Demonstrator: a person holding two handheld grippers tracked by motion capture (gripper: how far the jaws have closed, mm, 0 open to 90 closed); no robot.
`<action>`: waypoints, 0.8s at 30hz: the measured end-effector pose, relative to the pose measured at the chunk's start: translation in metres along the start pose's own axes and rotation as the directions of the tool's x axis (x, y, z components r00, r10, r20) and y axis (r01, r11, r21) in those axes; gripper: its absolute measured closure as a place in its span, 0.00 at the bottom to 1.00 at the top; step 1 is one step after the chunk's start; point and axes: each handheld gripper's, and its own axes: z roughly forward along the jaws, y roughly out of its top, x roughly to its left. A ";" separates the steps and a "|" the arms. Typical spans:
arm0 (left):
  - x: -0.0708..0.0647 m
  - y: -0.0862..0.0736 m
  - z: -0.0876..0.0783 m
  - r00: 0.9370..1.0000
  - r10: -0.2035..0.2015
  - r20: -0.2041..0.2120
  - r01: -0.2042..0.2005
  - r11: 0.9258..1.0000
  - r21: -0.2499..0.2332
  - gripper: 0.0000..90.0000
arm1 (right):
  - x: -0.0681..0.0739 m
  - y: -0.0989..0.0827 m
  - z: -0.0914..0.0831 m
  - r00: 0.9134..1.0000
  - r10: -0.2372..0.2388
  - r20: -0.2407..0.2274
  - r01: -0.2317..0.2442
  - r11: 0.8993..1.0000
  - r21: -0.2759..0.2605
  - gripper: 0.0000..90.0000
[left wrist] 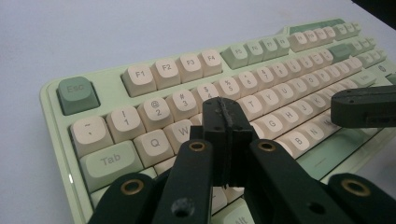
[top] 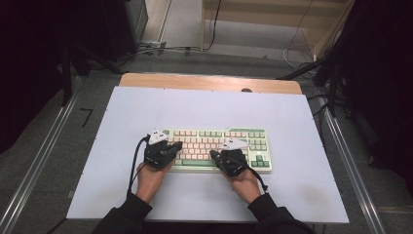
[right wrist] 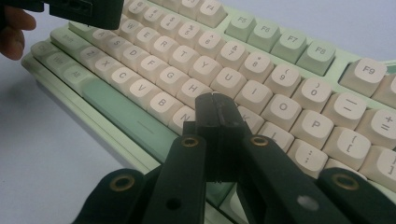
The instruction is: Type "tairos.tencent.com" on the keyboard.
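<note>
Closed black jaws are sitting nearest the lens in both gripper views, and I am keeping them that way on purpose: pressed together, each pair makes one blunt tip narrow enough to land on a single key. My left hand-held gripper [left wrist: 223,114] is holding nothing, its jaws shut flat against each other, and its tip is hanging over the keys just below the number row, around W and E, though I cannot tell whether it is touching a cap. My right hand-held gripper [right wrist: 216,108] is likewise shut on nothing, its tip poised over the keys near N and J, just above the green space bar [right wrist: 126,119].

I am working on the mint-and-cream mechanical keyboard [top: 214,148], which is lying flat on the pale worktop [top: 292,195], square to me and directly under both tips, so each hand is taking its own half as in ordinary typing. From my left tool, the right one is showing off to the side over the far letter keys; from my right tool, the left one is sitting up and away past the Q row, with my fingertip beside it.

Both forearms are coming in low from my edge of the worktop, wrists angled inward, jaws pointing forward and down at the keys.
</note>
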 end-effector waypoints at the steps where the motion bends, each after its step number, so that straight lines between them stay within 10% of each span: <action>1: 0.000 0.000 0.000 1.000 0.001 0.000 -0.001 1.000 0.001 1.00 | 0.000 0.000 0.001 1.000 -0.002 0.002 0.002 1.000 0.001 0.97; 24: 0.001 0.001 -0.004 1.000 -0.006 -0.006 0.006 1.000 -0.014 1.00 | -0.020 0.006 -0.021 0.998 0.067 0.003 -0.066 0.995 -0.076 0.97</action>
